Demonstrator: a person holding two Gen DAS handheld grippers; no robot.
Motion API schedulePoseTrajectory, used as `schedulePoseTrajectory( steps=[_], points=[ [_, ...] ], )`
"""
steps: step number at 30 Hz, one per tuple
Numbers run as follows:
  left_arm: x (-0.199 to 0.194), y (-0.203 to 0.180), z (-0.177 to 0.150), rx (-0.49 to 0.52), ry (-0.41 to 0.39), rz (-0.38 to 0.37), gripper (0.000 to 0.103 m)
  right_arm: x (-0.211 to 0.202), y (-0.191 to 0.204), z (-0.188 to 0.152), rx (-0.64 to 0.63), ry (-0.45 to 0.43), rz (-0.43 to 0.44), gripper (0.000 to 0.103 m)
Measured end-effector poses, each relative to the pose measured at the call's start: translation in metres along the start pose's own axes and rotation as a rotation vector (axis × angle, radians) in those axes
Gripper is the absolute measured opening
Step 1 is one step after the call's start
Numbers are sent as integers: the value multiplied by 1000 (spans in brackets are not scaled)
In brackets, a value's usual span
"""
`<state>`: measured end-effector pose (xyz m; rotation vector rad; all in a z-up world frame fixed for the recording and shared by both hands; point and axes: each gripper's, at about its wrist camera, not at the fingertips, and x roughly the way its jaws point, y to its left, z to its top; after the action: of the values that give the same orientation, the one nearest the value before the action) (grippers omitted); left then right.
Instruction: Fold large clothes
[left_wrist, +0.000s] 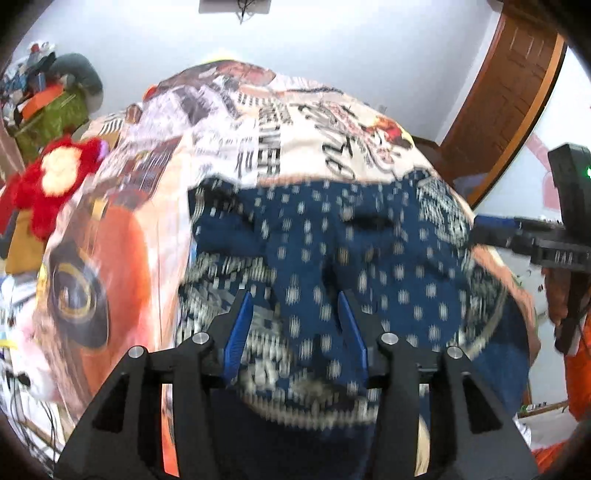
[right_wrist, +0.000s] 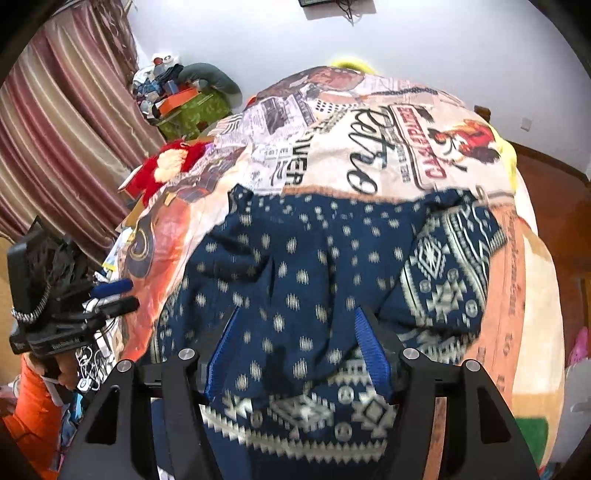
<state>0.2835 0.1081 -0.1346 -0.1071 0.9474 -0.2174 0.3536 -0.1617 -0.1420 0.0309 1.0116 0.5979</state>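
Observation:
A large navy garment (left_wrist: 369, 258) with white dots and a white patterned border lies rumpled on a printed bedspread (left_wrist: 295, 122). It also shows in the right wrist view (right_wrist: 314, 266), its patterned part bunched at the right (right_wrist: 443, 280). My left gripper (left_wrist: 295, 299) is open just above the cloth, nothing between its blue pads. My right gripper (right_wrist: 295, 314) is open over the cloth's near part. The right gripper shows at the right edge of the left wrist view (left_wrist: 517, 229); the left gripper shows at the left of the right wrist view (right_wrist: 114, 295).
A red plush toy (left_wrist: 55, 181) lies at the bed's left side. A cluttered green box (right_wrist: 192, 107) stands beyond it by striped curtains (right_wrist: 55, 129). A wooden door (left_wrist: 509, 92) is at the right. Orange sleeves (right_wrist: 33, 417) show at the edges.

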Motion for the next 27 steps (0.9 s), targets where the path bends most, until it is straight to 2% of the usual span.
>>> schedulePoseTrajectory(
  steps=[5,8,11,14,16,20,27],
  points=[
    [36,-12,42,6,1,-33,51,23,5,20,-15,8,-4,69],
    [69,-21,55,-3,47,-75,52,47,3,22,-19,75,-17,70],
    [99,-27,51,16,107,-53,52,70,0,14,-41,154,-33,70],
    [130,-31,32,58,189,-7,52,87,-3,-1,-75,235,-51,70],
    [142,-29,16,78,220,10,52,90,-5,-10,-107,260,-59,70],
    [133,-26,-3,111,194,37,60,82,-7,-22,-139,253,-64,71],
    [95,-17,-13,113,165,58,60,59,-13,-34,-48,222,-59,75]
  ],
)
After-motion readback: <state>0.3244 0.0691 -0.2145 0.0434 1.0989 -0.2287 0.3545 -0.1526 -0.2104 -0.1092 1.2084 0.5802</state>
